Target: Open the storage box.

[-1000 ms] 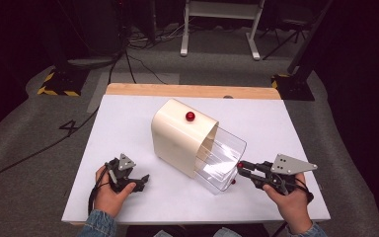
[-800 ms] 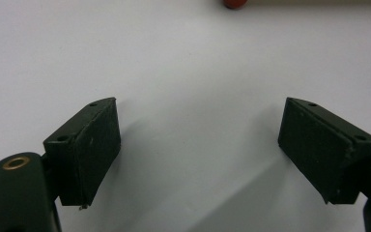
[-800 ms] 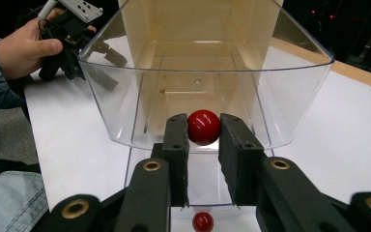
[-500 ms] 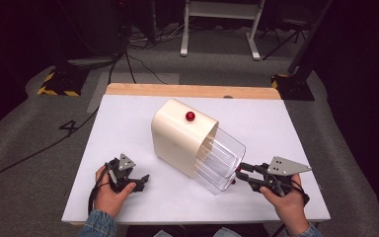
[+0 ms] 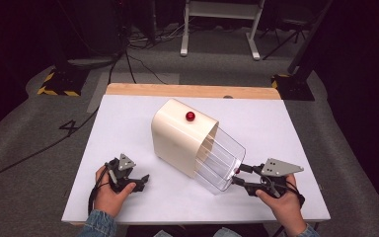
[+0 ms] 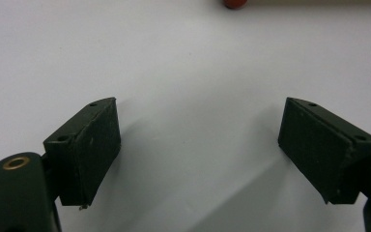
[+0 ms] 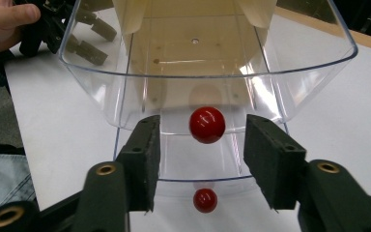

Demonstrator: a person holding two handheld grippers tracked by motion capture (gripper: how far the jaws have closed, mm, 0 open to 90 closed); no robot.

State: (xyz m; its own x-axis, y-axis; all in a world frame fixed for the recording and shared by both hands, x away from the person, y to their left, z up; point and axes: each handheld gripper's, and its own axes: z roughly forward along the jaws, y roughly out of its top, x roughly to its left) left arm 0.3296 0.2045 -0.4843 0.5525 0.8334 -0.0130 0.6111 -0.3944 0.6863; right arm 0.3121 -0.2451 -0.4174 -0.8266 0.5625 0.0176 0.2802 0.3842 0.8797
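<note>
The right gripper [image 7: 200, 159], jaws apart, straddles the clear drawer's red knob [image 7: 206, 124] straight ahead; the left gripper [image 5: 137, 181], also apart, rests well left

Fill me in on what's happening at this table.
A person holds a gripper in each hand at a white table. The right gripper is open, its jaws on either side of a red knob on the clear drawer that sticks out of a cream box, not yet closed on it. The left gripper rests open on the table, apart from the box. The box has a second red knob on top.
</note>
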